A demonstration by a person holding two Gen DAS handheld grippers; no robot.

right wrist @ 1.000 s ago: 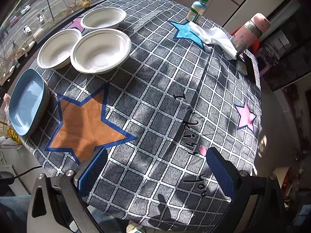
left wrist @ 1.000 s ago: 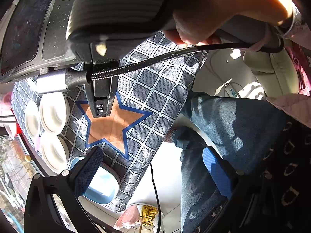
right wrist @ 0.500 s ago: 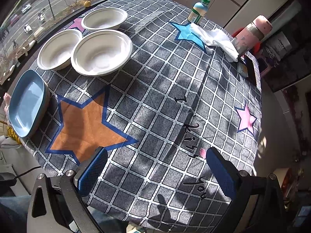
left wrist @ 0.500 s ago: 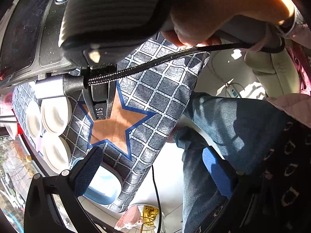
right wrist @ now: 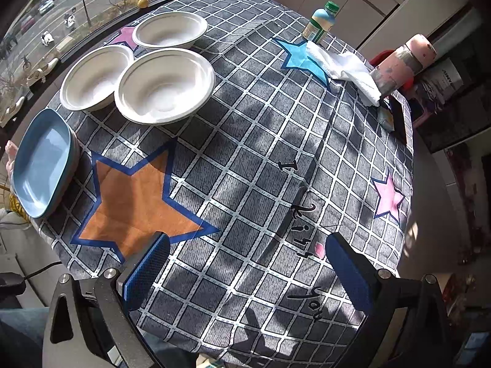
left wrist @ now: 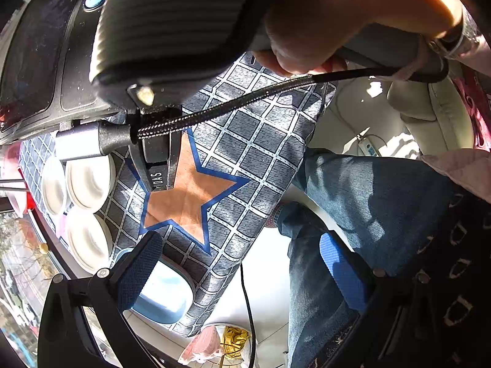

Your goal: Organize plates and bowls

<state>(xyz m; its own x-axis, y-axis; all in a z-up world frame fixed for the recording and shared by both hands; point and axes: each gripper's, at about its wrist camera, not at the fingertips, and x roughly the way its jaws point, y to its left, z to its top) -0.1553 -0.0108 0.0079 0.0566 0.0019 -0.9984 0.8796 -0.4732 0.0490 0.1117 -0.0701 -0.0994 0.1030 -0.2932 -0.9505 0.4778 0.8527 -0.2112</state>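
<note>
In the right wrist view the blue plate lies at the cloth's left edge, three white bowls clustered just beyond it, a bottle and pink flask far right. The right gripper hangs above the cloth, jaws apart, empty. In the left wrist view the left gripper also gapes empty; its finger hides part of the plate, and the other gripper's body blocks the upper frame
</note>
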